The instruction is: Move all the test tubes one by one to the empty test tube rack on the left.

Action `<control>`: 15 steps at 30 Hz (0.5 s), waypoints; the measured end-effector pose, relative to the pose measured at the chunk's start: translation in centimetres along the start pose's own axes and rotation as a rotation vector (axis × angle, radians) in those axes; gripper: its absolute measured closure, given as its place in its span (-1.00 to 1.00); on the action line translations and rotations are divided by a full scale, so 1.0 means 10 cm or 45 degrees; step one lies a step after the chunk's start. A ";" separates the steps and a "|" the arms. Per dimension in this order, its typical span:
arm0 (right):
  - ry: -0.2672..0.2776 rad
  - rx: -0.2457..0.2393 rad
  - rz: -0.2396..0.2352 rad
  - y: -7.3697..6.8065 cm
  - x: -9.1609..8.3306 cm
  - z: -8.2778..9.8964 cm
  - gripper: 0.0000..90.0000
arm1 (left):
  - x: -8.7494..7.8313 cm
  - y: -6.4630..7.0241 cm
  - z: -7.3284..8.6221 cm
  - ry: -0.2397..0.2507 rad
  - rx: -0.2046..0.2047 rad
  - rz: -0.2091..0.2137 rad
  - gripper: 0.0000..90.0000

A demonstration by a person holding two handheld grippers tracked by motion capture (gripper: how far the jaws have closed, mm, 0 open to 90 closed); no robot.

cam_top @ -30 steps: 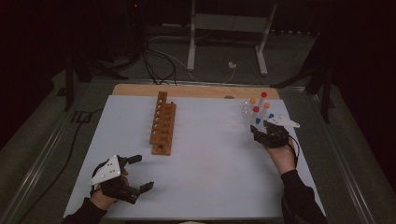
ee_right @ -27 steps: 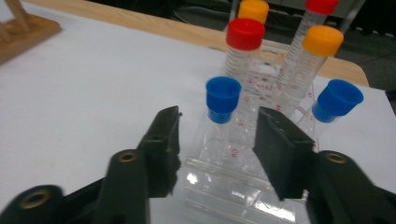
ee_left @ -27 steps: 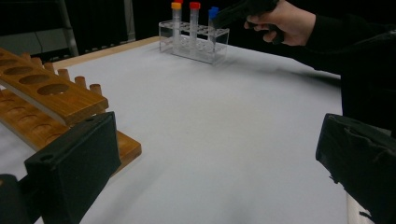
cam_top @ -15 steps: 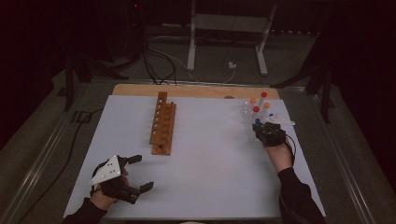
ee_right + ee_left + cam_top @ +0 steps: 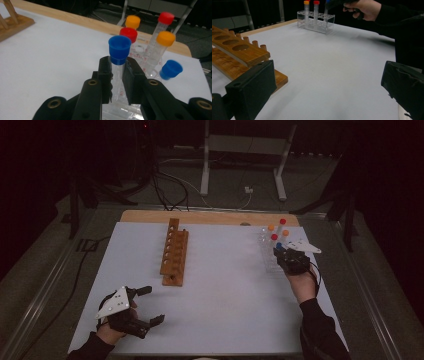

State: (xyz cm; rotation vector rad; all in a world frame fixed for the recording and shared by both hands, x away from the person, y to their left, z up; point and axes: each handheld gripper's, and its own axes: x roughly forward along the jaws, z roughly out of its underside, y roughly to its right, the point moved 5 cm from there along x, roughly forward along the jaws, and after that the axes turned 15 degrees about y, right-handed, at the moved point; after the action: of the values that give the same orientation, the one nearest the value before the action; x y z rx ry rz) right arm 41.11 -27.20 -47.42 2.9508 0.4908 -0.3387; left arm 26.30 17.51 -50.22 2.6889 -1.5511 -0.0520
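Two grippers were in our hands at the white table (image 5: 220, 320). Our right gripper (image 5: 117, 75) had just closed its jaws on a blue-capped test tube (image 5: 119, 53), the pads pressing its clear wall just under the cap. That tube stood nearly upright in the clear plastic rack (image 5: 317, 23) near the table's far right corner, with two red-capped, two orange-capped and another blue-capped tube (image 5: 170, 69) close around it. Our left gripper (image 5: 145, 306) lay near the table's near left corner, its jaws spread wide with nothing between them. We saw the wooden rack (image 5: 174, 255) left of the table's middle, toward the far edge, well apart from both grippers.
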 end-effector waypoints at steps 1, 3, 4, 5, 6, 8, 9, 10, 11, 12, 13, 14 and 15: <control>0.005 -0.002 -0.001 0.00 -0.01 -0.02 0.73 | 0.00 0.00 0.00 0.000 0.000 -0.002 -0.99; 0.021 -0.008 0.003 -0.01 -0.04 -0.06 0.73 | 0.00 0.00 0.00 0.006 0.002 -0.004 -0.99; 0.029 -0.012 0.004 -0.01 -0.06 -0.08 0.73 | 0.00 0.00 0.00 0.004 0.004 -0.005 -0.99; 0.042 -0.017 0.005 -0.01 -0.07 -0.11 0.73 | 0.00 0.00 0.00 0.003 0.004 -0.005 -0.99; 0.053 -0.024 0.004 -0.02 -0.09 -0.14 0.73 | 0.00 0.00 0.00 0.003 0.004 -0.005 -0.99; 0.077 -0.029 0.009 -0.02 -0.13 -0.20 0.73 | 0.00 0.00 0.00 -0.001 0.006 -0.004 -0.99; 0.086 -0.039 0.014 -0.02 -0.15 -0.23 0.73 | 0.00 0.00 0.00 -0.002 0.005 -0.002 -0.99; 0.096 -0.040 0.015 -0.02 -0.17 -0.25 0.73 | 0.00 0.00 0.00 -0.002 0.005 -0.002 -0.99; 0.110 -0.031 0.012 -0.01 -0.20 -0.28 0.73 | 0.00 0.00 0.00 -0.003 0.003 0.000 -0.99; 0.120 -0.023 0.007 -0.01 -0.22 -0.31 0.73 | 0.00 0.00 0.00 -0.005 0.006 -0.003 -0.99; 0.120 -0.023 0.007 -0.01 -0.22 -0.31 0.73 | 0.00 0.00 0.00 -0.005 0.006 -0.003 -0.99; 0.130 -0.017 -0.006 -0.01 -0.25 -0.34 0.73 | 0.00 0.00 0.00 -0.007 -0.004 0.007 -0.99; 0.135 -0.004 -0.016 -0.02 -0.26 -0.36 0.73 | 0.00 0.00 0.00 -0.007 -0.004 0.007 -0.99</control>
State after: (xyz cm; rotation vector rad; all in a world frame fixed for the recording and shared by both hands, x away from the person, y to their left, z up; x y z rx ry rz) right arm 39.35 -27.24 -43.33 2.9750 0.5219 -0.1832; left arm 26.27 17.46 -50.21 2.6843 -1.5581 -0.0625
